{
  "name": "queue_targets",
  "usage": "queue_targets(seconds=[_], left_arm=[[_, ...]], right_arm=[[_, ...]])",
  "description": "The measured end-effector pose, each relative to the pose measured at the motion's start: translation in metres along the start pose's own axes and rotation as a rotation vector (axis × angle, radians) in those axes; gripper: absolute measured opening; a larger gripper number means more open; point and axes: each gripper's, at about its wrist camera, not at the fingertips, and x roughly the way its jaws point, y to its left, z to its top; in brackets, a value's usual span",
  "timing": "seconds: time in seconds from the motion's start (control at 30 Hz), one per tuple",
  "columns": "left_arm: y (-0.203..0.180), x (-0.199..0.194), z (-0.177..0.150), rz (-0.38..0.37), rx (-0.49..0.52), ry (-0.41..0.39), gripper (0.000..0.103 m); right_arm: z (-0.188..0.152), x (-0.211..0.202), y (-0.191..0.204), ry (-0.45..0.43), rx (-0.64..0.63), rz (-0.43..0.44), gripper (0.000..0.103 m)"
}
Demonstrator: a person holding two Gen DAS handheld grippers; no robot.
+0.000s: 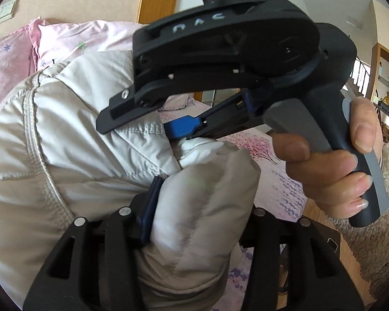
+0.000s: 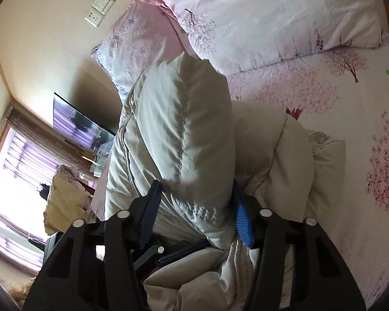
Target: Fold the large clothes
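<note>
1. The puffy cream quilted jacket (image 1: pixel 72 134) filled most of the left wrist view, bunched up and lifted above the bed (image 1: pixel 269 155), whose sheet carried pink blossom trees.
2. The left gripper (image 1: pixel 197 199) had a thick padded fold of the jacket between its jaws; the blue pad on its left finger (image 1: pixel 149 210) pressed flat against the fabric, while the other finger was hidden behind the fold. It stood about half open, closed on that bulky fold.
3. The right gripper (image 1: pixel 179 127) showed in the same view, coming in from the right and held by a hand (image 1: pixel 334 160) around its dark grip. Its blue-tipped lower finger lay against the jacket's fold, just above the left gripper's hold, with its black upper finger over the fabric.
4. In the right wrist view, the right gripper (image 2: pixel 194 215) had a raised ridge of the jacket (image 2: pixel 179 129) between its two blue-padded fingers (image 2: pixel 242 220), both pads touching the cloth. It too stood roughly half open, clamped on the thick padding.
5. More of the jacket slumped to the right of that ridge and rested on the bed (image 2: pixel 350 103), and a further bunch hung below the gripper.
6. Pink pillows (image 2: pixel 272 18) lay at the head of the bed beyond the jacket, with a wall socket plate (image 2: pixel 99 7) above them.
</note>
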Motion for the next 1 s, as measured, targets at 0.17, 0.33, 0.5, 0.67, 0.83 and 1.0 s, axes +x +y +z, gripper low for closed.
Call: queue_targets(seconds=[0.17, 0.33, 0.5, 0.67, 0.83, 1.0], left_arm=[[-0.002, 0.004, 0.005, -0.004, 0.013, 0.007, 0.058], [0.005, -0.038, 0.017, -0.087, 0.02, -0.038, 0.067], [0.043, -0.108, 0.04, 0.03, 0.029, -0.162, 0.081], [0.112, -0.112, 0.063, 0.342, -0.023, -0.122, 0.086], [0.159, -0.089, 0.063, 0.482, -0.066, -0.03, 0.086], [0.17, -0.072, 0.048, 0.525, -0.065, 0.027, 0.089]], right_arm=[[-0.003, 0.003, -0.006, -0.018, 0.002, -0.014, 0.02], [-0.006, -0.002, 0.001, -0.057, -0.037, -0.057, 0.015], [-0.007, -0.007, 0.004, -0.084, -0.061, -0.09, 0.015], [-0.007, -0.006, 0.004, -0.089, -0.068, -0.115, 0.015], [-0.006, -0.005, 0.007, -0.089, -0.073, -0.135, 0.015], [-0.006, -0.009, 0.008, -0.104, -0.075, -0.156, 0.014]])
